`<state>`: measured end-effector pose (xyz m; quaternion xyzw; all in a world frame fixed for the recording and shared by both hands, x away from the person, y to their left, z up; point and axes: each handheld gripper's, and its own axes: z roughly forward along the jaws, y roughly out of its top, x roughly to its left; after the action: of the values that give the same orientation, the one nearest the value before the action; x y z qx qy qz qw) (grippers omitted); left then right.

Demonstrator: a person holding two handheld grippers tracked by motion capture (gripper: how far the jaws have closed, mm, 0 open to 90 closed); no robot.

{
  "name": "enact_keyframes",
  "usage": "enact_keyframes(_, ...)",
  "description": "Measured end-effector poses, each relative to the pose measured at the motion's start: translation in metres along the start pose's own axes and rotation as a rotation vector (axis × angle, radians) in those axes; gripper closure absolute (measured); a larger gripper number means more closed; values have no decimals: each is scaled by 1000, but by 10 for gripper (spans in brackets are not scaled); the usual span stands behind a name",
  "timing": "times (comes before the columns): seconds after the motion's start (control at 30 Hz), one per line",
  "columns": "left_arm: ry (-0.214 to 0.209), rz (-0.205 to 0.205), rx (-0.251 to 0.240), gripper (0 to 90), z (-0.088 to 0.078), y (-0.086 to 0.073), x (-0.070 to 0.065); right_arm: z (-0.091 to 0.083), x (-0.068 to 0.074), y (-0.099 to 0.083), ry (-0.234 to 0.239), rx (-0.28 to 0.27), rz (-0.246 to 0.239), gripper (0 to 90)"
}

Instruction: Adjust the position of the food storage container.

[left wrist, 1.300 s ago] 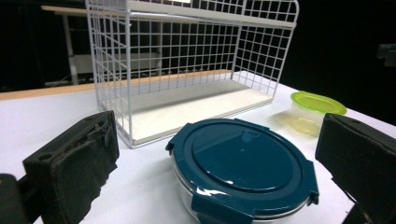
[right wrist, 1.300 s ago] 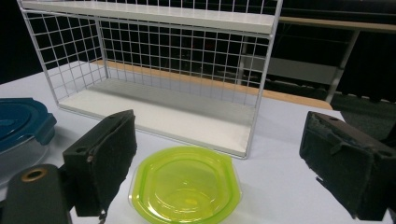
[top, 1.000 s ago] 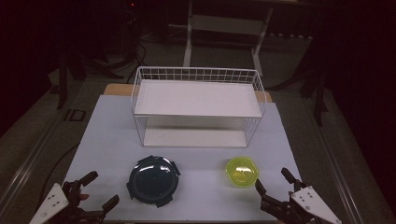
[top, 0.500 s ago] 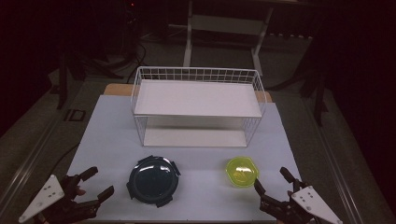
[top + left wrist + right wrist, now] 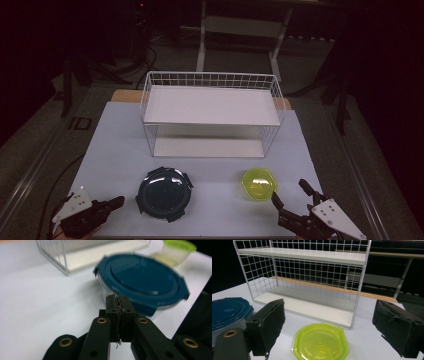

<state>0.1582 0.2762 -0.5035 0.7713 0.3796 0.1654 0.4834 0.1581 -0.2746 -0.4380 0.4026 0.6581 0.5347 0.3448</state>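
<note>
A round container with a dark blue lid (image 5: 164, 194) sits on the white table near the front, left of centre. My left gripper (image 5: 117, 201) lies just left of it, pointing at it. Its jaws have just been closing and now stand shut with nothing between them. In the left gripper view the shut left gripper (image 5: 119, 298) is a short way from the blue-lidded container (image 5: 142, 280). A small yellow-green container (image 5: 259, 183) sits front right. My right gripper (image 5: 290, 192) is open just behind it. In the right gripper view the right gripper (image 5: 332, 322) frames the yellow-green container (image 5: 320, 342) without touching it.
A white wire rack (image 5: 210, 105) with an upper and a lower shelf stands mid-table behind both containers, its open side facing me. The rack (image 5: 312, 255) rises just beyond the yellow-green container. The table (image 5: 115, 145) drops to dark floor on all sides.
The left gripper's jaws have gone from wide open to shut on nothing, and that hand has shifted a little near the blue-lidded container. The right gripper has not moved.
</note>
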Motion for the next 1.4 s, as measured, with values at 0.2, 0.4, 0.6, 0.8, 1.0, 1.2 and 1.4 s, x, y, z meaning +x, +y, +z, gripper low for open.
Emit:
enact_keyframes(0.2,-50,7,86,888,15,-3,-5,2,0,-1,10,7,2,106)
enact_keyframes(0.4,-63,14,114,889,27,-3,-8,2,-1,-2,15,7,10,106)
enact_keyframes(0.6,-61,5,95,890,30,-1,-5,2,-2,-2,15,10,16,107)
enact_keyframes(0.8,-55,10,90,890,33,2,0,3,0,-3,22,17,14,106)
enact_keyframes(1.0,-39,6,88,890,40,7,7,3,0,-3,23,18,14,106)
enact_keyframes(1.2,-21,-21,99,890,46,11,14,3,0,-3,26,16,12,107)
enact_keyframes(1.4,-46,-16,115,890,39,5,5,3,-2,-3,25,13,18,107)
